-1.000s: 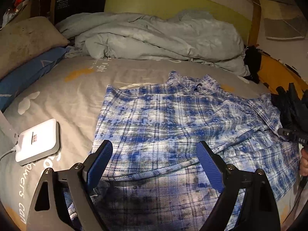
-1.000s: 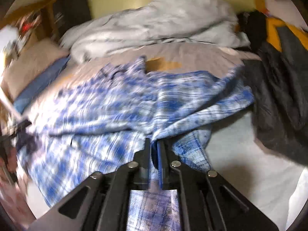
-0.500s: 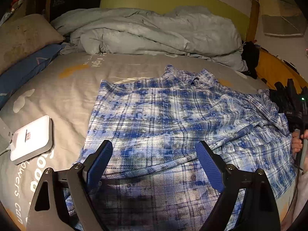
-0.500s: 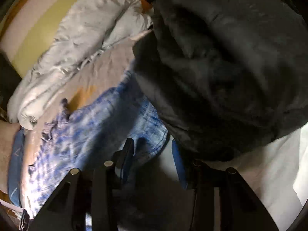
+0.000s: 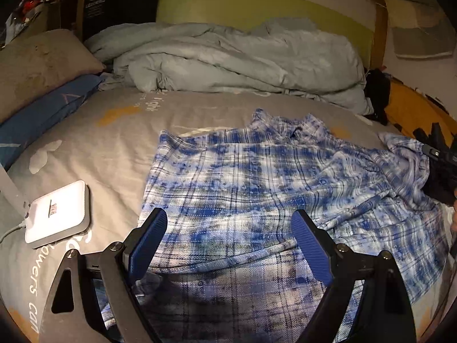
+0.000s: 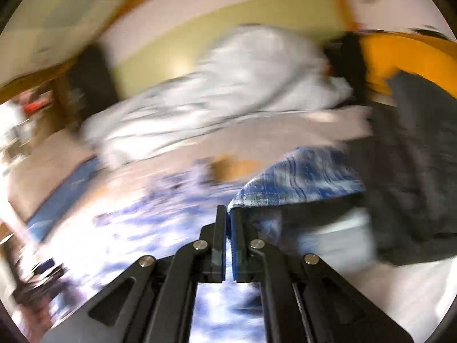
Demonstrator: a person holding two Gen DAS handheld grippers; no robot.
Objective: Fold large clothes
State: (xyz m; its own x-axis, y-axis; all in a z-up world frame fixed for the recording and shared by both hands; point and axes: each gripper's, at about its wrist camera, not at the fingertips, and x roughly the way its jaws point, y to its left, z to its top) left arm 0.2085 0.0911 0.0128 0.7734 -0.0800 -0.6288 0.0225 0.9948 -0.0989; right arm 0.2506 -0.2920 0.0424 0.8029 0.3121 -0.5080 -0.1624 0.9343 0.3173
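Since a moment ago our right gripper [image 6: 227, 223] has clamped the plaid shirt [image 5: 257, 188] edge at one o'clock; our left gripper [image 5: 228, 245] hovers wide, empty, over its hem; soft, light, floppy on the bed [image 5: 114, 143]; we'd pinch hems or corners.

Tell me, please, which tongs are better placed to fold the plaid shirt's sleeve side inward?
Probably the right tongs: they are shut on an edge of the plaid shirt, lifted off the bed. The left tongs hang open over the shirt's lower part, gripping nothing.

right-wrist view [image 6: 228, 100] motion-blurred
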